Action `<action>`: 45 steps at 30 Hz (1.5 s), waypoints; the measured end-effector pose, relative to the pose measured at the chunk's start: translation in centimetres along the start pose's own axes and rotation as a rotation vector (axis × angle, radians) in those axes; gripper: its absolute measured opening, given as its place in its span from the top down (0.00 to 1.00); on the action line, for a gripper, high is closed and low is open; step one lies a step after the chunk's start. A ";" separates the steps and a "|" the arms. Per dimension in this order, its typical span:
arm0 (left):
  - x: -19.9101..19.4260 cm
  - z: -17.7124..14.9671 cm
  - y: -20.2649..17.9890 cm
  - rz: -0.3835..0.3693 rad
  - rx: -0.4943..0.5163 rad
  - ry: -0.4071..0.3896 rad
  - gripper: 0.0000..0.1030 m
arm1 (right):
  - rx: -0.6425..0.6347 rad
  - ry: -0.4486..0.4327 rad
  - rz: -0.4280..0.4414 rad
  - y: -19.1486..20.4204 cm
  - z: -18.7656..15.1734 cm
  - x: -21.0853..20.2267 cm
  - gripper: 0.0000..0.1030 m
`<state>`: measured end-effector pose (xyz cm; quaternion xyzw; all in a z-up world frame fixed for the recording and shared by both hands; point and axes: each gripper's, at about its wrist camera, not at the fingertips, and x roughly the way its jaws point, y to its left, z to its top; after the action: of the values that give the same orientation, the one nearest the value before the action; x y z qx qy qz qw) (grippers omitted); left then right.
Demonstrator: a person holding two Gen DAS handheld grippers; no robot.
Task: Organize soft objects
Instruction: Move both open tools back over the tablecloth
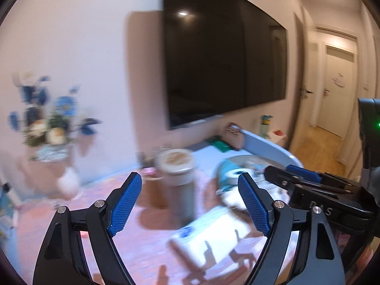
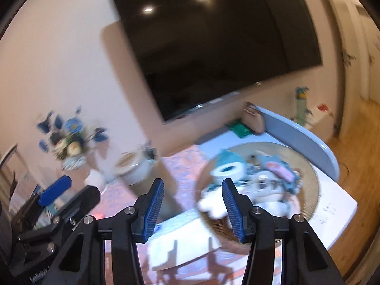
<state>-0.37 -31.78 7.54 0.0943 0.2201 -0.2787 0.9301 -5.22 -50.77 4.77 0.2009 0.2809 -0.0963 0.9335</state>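
Both hand-held grippers, left (image 1: 190,204) and right (image 2: 192,207), gape empty above the worktop (image 2: 337,216); white pack (image 1: 213,235) lies just beneath them, long axis running diagonally toward the toy basket (image 2: 306,173).

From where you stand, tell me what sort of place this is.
Probably a living room in a home. A large dark television hangs on the wall, a vase of flowers stands on the table, and plush toys lie in a round woven basket.

Teal plush toy (image 2: 225,166) (pink-patterned tablecloth (image 2: 182,166))
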 end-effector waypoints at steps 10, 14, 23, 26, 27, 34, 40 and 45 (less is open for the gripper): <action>-7.7 -3.2 12.9 0.259 -0.170 -0.023 0.20 | -0.219 0.037 0.167 15.0 -4.7 0.1 0.52; -9.5 -5.2 16.7 0.305 -0.220 -0.028 0.20 | -0.302 0.035 0.206 19.3 -6.1 0.0 0.52; -8.5 -9.8 21.8 0.347 -0.299 0.027 0.19 | -0.390 -0.006 0.179 23.9 -7.7 1.7 0.52; -6.8 -11.2 23.1 0.320 -0.334 0.063 0.19 | -0.389 -0.001 0.162 23.7 -8.3 3.4 0.51; -6.5 -11.5 23.4 0.313 -0.340 0.069 0.19 | -0.386 0.001 0.153 23.5 -8.5 4.1 0.47; -1.4 -17.0 26.0 0.371 -0.316 0.096 0.17 | -0.427 -0.019 0.113 21.7 -12.9 11.0 0.31; 3.0 -22.1 27.7 0.341 -0.423 0.235 0.18 | -0.423 0.152 0.130 20.8 -16.8 17.0 0.32; 3.2 -22.3 28.1 0.319 -0.453 0.238 0.17 | -0.479 0.189 0.113 21.5 -17.5 18.2 0.31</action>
<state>9.75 -3.42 -12.21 -0.0504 0.3666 -0.0600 0.9271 7.49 -25.13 -11.91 -0.0025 0.3700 0.0443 0.9280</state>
